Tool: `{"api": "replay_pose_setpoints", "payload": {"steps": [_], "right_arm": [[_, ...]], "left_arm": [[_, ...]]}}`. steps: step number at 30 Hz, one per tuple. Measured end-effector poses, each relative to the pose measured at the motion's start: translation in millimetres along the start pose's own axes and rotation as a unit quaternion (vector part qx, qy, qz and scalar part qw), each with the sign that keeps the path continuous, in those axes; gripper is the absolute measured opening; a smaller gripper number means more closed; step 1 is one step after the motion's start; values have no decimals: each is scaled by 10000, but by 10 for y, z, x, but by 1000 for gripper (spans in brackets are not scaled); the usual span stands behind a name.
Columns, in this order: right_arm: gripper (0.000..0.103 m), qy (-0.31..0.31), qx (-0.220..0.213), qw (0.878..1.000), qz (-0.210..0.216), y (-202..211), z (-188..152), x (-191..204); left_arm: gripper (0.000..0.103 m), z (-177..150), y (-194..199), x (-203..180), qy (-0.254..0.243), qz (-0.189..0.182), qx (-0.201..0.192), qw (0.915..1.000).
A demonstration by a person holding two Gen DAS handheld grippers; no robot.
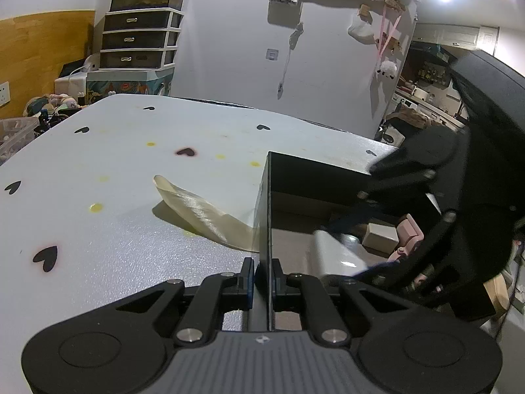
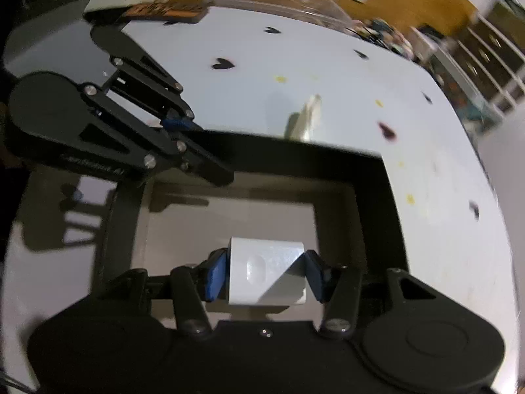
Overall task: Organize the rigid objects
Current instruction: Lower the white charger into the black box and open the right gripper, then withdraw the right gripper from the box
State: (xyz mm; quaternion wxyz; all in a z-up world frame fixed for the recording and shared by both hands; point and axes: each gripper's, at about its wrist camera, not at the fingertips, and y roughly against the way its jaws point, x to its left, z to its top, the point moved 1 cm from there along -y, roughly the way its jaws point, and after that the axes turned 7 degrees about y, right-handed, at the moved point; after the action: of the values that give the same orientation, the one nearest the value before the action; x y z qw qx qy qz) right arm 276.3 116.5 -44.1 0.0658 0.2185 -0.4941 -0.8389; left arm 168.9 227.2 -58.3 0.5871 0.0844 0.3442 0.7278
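Between the blue-padded fingers of the right gripper (image 2: 265, 274) sits a white rectangular plastic block (image 2: 266, 271), clamped on both sides and held over the open black box (image 2: 374, 177) with a pale floor. Ahead and to the left of that claw, the left gripper (image 1: 262, 277) pinches the box's thin wall, jaws nearly closed on it. Beyond the box, a cream curled strip (image 1: 203, 215) lies on the white heart-dotted tabletop (image 1: 108, 164). Small pink and beige blocks (image 1: 392, 236) rest inside the box.
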Motion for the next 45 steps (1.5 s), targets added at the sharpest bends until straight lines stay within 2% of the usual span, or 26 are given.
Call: {"api": "replay_pose_setpoints", "payload": {"steps": [5,9,15,19,23,28,33,38,45], "right_arm": [[52,578,-148,9982,-109,-112,173,-37],[53,678,-224,9972,-223,-177,239,-103],[53,332,-282,9980,-459,-235,209,-232],[61,222,-299,9973,-640,-172,183,-220],[72,-235,-573,9958,-679,58,135,-264],[76,-885,-883,9885,-847,399,14,-250],[79,-1657,-1116,9750,-972,703,-149,-127],[83,-2521,-1287,9527,-1109,937,-374,65],[91,-3248,-1532,9240,-1317,1156,-710,445]], "left_arm": [[10,-3,1,0,-8,5,3,10000],[10,-7,0,-1,-14,0,8,10000],[10,-7,-5,-4,-16,6,8,10000],[10,-15,-5,-11,1,-15,20,10000],[10,-14,-5,-15,2,-6,34,10000],[10,6,-12,-11,23,17,55,10000],[10,14,-16,-6,45,39,64,10000],[10,18,-14,-18,68,68,66,9999],[10,18,-6,-13,115,80,66,9999]]}}
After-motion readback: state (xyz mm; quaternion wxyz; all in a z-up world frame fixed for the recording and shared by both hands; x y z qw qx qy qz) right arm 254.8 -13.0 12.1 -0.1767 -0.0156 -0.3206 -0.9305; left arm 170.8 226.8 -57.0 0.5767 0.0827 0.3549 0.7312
